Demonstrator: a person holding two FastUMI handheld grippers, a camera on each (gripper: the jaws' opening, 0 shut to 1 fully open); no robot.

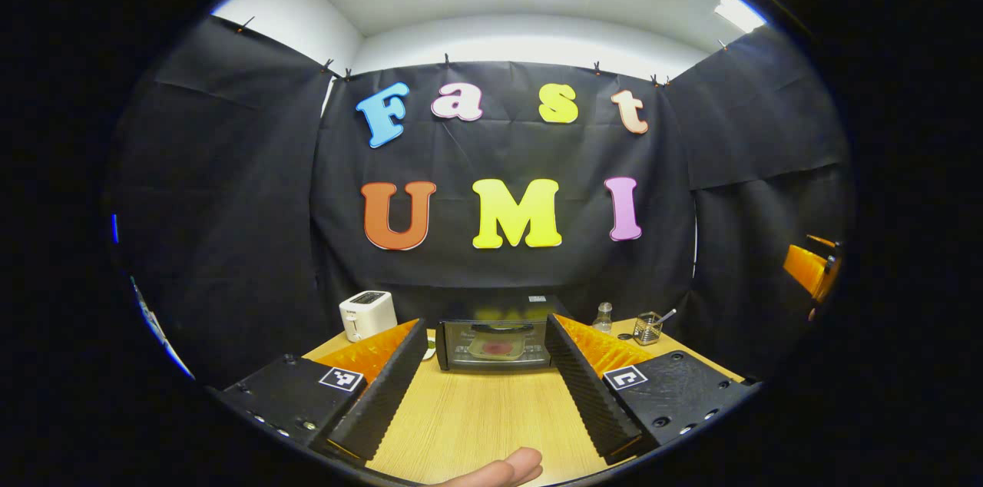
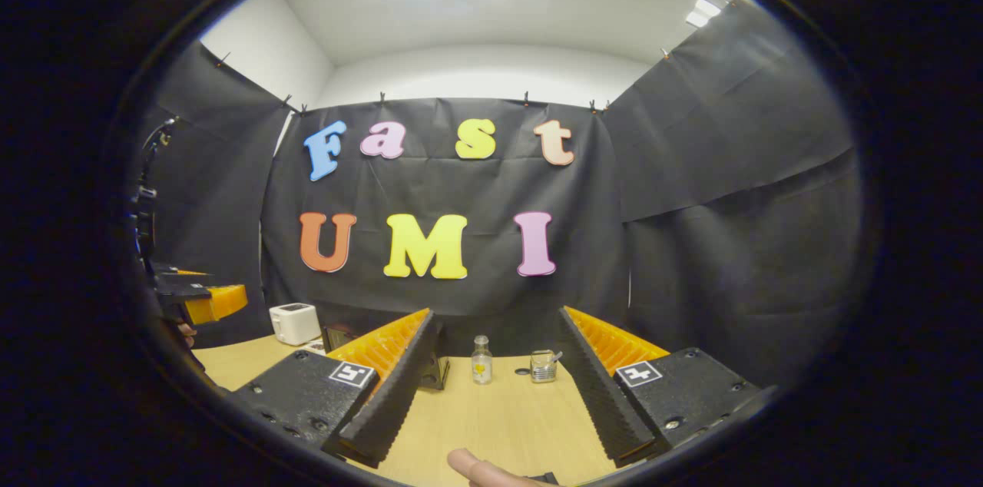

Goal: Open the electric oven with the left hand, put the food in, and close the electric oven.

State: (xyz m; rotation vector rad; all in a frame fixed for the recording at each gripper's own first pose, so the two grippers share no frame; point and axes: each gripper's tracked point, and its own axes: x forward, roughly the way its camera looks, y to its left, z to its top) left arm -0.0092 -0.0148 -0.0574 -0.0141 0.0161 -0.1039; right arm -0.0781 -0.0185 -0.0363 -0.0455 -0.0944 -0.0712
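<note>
The small black electric oven (image 1: 491, 345) stands at the back of the wooden table (image 1: 476, 425), straight ahead of my left gripper (image 1: 486, 327). Its glass door is shut, with the handle (image 1: 499, 327) along the top. Through the glass I see a pale dish with something pink (image 1: 499, 349) on it. My left gripper is open and holds nothing, well short of the oven. My right gripper (image 2: 498, 324) is open too and points at the table's back right. One oven corner (image 2: 436, 370) shows behind its left finger. The left gripper (image 2: 203, 301) appears at the far left of the right gripper view.
A white toaster (image 1: 367, 314) stands left of the oven. To the oven's right are a small glass bottle (image 1: 604, 316) and a glass jar with a spoon (image 1: 649, 327). The right gripper (image 1: 812, 272) hangs at the far right. A fingertip (image 1: 499, 469) shows at the bottom.
</note>
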